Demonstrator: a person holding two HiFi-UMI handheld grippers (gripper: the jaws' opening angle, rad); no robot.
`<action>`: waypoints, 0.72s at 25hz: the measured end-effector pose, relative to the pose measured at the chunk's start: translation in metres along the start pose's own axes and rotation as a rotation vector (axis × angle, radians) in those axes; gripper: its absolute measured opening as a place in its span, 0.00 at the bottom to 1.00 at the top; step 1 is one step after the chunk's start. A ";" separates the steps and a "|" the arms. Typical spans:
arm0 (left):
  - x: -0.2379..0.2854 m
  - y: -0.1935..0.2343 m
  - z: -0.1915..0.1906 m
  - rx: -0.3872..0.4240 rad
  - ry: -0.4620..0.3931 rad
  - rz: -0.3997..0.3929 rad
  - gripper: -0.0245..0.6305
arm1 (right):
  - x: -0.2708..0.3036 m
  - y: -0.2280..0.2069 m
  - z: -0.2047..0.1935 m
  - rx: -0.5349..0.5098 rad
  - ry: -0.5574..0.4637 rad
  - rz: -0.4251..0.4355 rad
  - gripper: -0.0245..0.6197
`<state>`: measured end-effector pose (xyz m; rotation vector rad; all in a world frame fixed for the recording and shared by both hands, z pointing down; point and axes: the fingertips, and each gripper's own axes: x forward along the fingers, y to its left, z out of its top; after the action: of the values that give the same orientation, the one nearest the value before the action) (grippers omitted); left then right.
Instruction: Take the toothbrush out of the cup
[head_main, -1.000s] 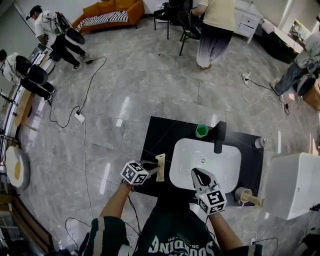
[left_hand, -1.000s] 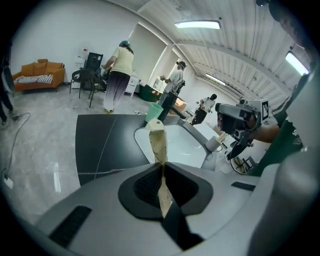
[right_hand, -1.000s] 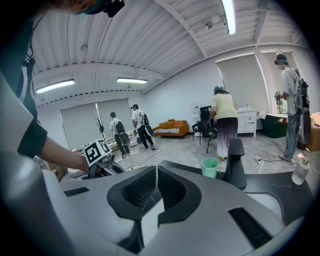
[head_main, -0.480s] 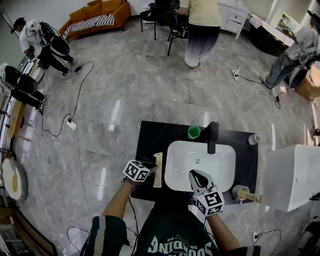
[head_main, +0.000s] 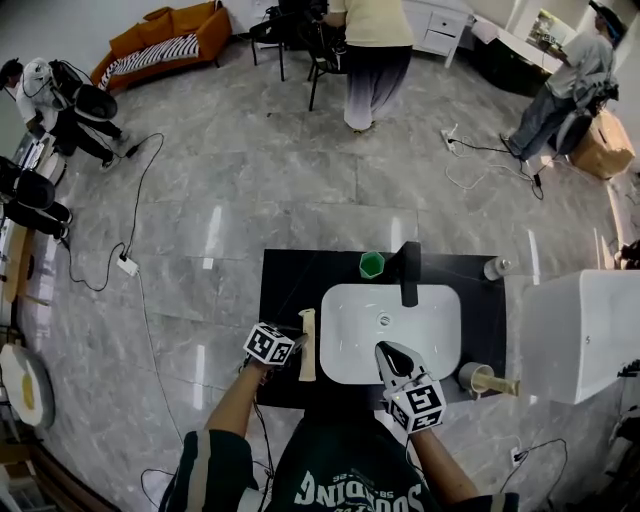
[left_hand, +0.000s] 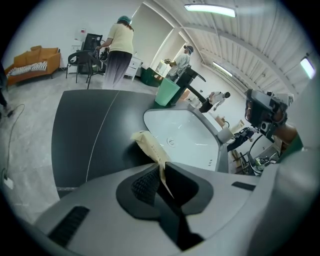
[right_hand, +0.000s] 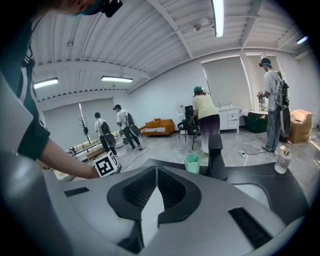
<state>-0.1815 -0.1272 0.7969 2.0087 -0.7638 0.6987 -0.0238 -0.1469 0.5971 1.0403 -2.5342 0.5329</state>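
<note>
Toothbrush (head_main: 307, 325) sits clamped in the left hand-held gripper (head_main: 297, 345), its long axis alongside the sink (head_main: 430, 330), well apart from the green cup (head_main: 372, 264). The right hand-held gripper (head_main: 385, 351) is closed and empty.

The toothbrush (head_main: 307, 343), a flat beige paper-wrapped strip, is out of the cup (head_main: 372, 264), clamped at its near end in the left gripper (head_main: 297, 345) over the black countertop (head_main: 285, 290) just beside the sink's (head_main: 345, 352) left rim, while the green cup stands upright well apart, next to the faucet (head_main: 409, 272).
</note>
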 end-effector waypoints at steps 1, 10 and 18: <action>0.001 0.002 0.000 0.000 0.000 0.000 0.09 | 0.000 -0.001 0.000 0.006 -0.001 -0.008 0.10; -0.011 0.010 0.006 -0.012 -0.053 0.029 0.17 | 0.000 -0.001 -0.005 0.035 0.006 -0.025 0.10; -0.044 0.001 0.056 0.011 -0.272 0.079 0.17 | 0.001 -0.002 0.001 0.030 -0.008 -0.037 0.10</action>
<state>-0.2005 -0.1646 0.7389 2.1184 -1.0048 0.4790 -0.0232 -0.1492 0.5965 1.1008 -2.5161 0.5595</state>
